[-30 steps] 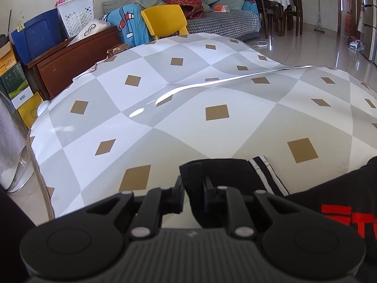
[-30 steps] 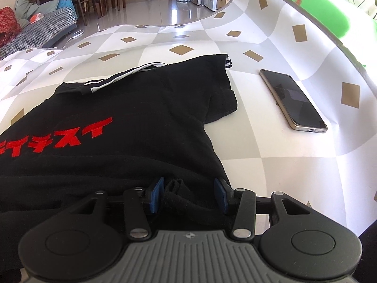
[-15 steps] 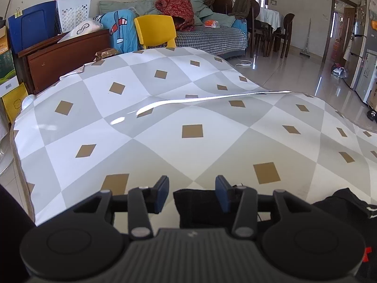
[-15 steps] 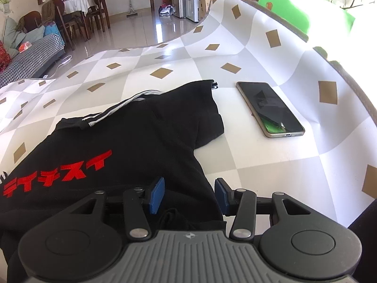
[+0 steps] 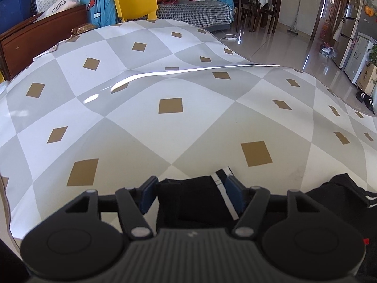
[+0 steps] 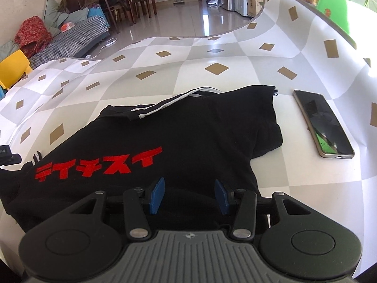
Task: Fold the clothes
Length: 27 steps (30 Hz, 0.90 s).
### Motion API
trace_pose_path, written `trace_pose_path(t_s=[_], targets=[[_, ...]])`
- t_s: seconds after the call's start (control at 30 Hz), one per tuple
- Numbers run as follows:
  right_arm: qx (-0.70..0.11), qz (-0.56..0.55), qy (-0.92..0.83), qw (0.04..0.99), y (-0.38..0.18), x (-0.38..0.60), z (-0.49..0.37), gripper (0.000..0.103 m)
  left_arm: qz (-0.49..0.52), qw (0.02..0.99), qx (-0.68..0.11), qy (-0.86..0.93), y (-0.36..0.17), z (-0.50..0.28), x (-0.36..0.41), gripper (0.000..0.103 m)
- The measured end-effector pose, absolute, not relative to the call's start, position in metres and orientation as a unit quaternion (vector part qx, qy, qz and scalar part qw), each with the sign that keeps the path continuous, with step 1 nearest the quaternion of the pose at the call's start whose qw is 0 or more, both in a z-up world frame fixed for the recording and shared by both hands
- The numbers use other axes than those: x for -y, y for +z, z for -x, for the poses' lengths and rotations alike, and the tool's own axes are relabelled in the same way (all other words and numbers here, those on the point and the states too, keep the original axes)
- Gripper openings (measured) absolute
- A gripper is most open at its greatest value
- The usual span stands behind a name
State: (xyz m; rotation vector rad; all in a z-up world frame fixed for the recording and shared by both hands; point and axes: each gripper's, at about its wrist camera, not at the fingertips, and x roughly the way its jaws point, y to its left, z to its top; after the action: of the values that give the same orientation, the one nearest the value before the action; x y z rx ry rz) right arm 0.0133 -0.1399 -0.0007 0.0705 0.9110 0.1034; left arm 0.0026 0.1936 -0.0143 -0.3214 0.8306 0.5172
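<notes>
Let go of the sleeve (image 5: 195,195) since a second ago: left gripper (image 5: 192,194), pinched tight on that black cloth back then, with jaws just opened up and the striped cuff now lying loose between the blue pads (image 5: 147,197), touching neither as far as can be seen. So, open, cloth under it rather than in it

Right gripper (image 6: 189,194) a bit higher over the shirt than before, same gap as earlier. Jaws parted, blue pads clear of the fabric, nothing pinched, just hanging above the near hem

Black t-shirt (image 6: 165,136) spread flat on the checked tablecloth (image 5: 169,127), red lettering (image 6: 99,165) facing up, white-striped collar (image 6: 169,105) at the far edge, right sleeve bunched toward the right. Left sleeve folded inward at the near left, seen from the left wrist camera with its white stripe pointing away

Phone (image 6: 322,125) face up just right of the shirt, near the sleeve but not touching, screen dark with a green reflection at the near end

Yellow chair (image 5: 135,4) beyond the far left corner of the table, sofa piled with clothes behind that, dining chairs further off, shiny tiled floor to the right
</notes>
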Motion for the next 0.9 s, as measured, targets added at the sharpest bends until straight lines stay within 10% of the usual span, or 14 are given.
trace_pose_path(t_s=[0.57,0.9], targets=[[-0.454,0.025,0.158,0.876,-0.012,0.13,-0.075,0.045,0.074,0.853,-0.471,0.214,-0.048,-0.031,-0.184,0.091],[-0.476,0.019,0.146,0.867,-0.026,0.134,-0.094,0.045,0.1,0.861,-0.455,0.203,-0.049,-0.035,-0.183,0.064]])
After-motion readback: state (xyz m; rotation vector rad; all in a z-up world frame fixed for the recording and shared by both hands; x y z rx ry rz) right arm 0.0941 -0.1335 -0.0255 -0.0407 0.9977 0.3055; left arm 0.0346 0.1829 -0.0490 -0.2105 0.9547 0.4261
